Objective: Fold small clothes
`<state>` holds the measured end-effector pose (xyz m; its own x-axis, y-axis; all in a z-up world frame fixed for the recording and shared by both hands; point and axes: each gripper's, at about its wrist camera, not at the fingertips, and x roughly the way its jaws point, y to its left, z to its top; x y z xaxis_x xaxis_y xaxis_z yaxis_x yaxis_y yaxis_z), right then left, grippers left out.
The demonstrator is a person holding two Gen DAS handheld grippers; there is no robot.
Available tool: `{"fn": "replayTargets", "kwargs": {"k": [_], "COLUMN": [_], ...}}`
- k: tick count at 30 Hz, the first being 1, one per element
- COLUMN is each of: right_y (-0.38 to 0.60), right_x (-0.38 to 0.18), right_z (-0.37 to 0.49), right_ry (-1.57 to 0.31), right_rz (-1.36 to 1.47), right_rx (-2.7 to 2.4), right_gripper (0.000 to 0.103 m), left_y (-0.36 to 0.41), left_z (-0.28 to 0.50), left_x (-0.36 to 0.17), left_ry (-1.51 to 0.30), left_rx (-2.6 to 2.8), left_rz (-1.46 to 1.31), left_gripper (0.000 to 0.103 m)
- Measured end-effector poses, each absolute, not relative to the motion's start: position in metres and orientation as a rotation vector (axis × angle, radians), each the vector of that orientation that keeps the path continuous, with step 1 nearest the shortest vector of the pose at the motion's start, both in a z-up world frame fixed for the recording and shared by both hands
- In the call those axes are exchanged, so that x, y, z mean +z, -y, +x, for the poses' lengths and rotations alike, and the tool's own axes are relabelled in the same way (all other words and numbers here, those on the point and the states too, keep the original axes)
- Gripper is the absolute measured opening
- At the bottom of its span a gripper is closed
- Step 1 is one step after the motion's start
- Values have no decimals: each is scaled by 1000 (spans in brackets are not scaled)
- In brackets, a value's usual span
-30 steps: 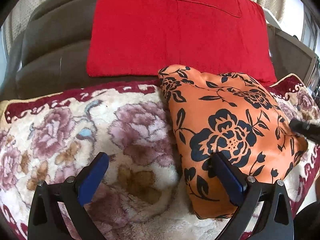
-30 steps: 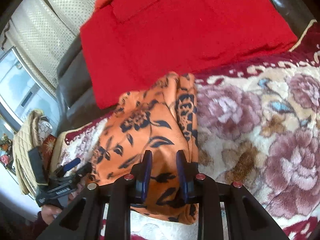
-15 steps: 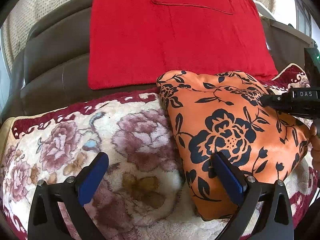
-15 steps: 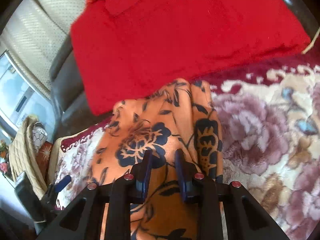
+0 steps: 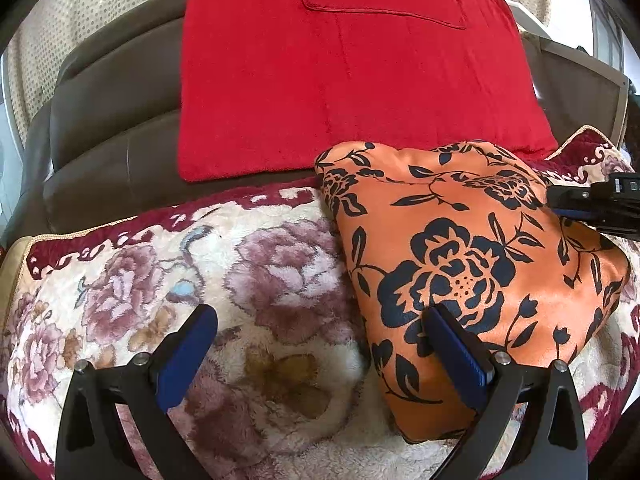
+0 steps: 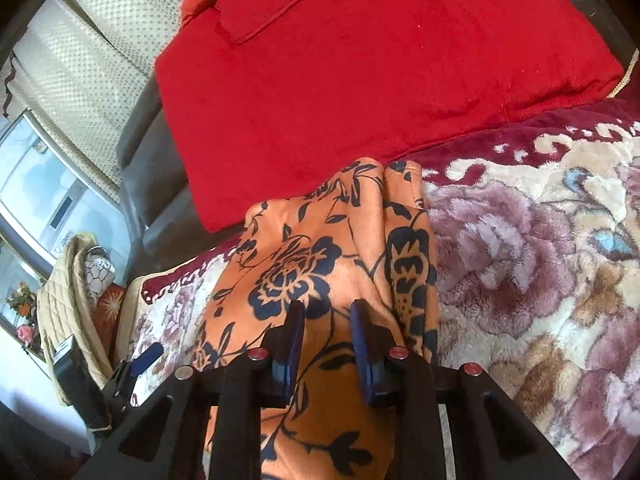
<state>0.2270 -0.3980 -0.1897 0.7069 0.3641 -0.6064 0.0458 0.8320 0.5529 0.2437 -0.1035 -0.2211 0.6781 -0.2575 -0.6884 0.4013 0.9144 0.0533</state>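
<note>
An orange garment with black flowers [image 5: 472,256] lies folded on a floral blanket [image 5: 168,288]; it also shows in the right wrist view [image 6: 320,264]. My left gripper [image 5: 320,344] is wide open and empty, low over the blanket, with its right finger over the garment's near left edge. My right gripper [image 6: 326,320] hovers over the middle of the garment with a narrow gap between its blue pads and no cloth pinched between them. It also shows in the left wrist view [image 5: 588,204] at the garment's right side.
A red cloth [image 5: 352,72] hangs over the dark sofa back [image 5: 100,120] behind the garment. A curtain [image 6: 100,52], a window and a small side table with items [image 6: 76,288] stand at the left of the right wrist view.
My right gripper moved forward over the garment and its jaws parted a little wider. The left gripper drew back slightly and stayed open. The garment lies as before.
</note>
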Motion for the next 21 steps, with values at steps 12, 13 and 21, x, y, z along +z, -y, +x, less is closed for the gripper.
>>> {"fn": "replayTargets", "kwargs": {"k": [12, 13, 21], "right_y": [376, 376, 383], "right_x": [-192, -192, -193], "right_z": [227, 227, 224], "right_ry": [-819, -818, -817], "right_rz": [469, 471, 496], "right_rx": [173, 176, 202], "right_gripper": [28, 28, 28], "left_y": [103, 103, 104], "left_z": [245, 245, 245], "left_x": [-221, -221, -222], "left_ry": [-738, -738, -738], "left_rx": [-378, -379, -377], "left_rz": [210, 210, 206], "left_gripper": [103, 103, 103]}}
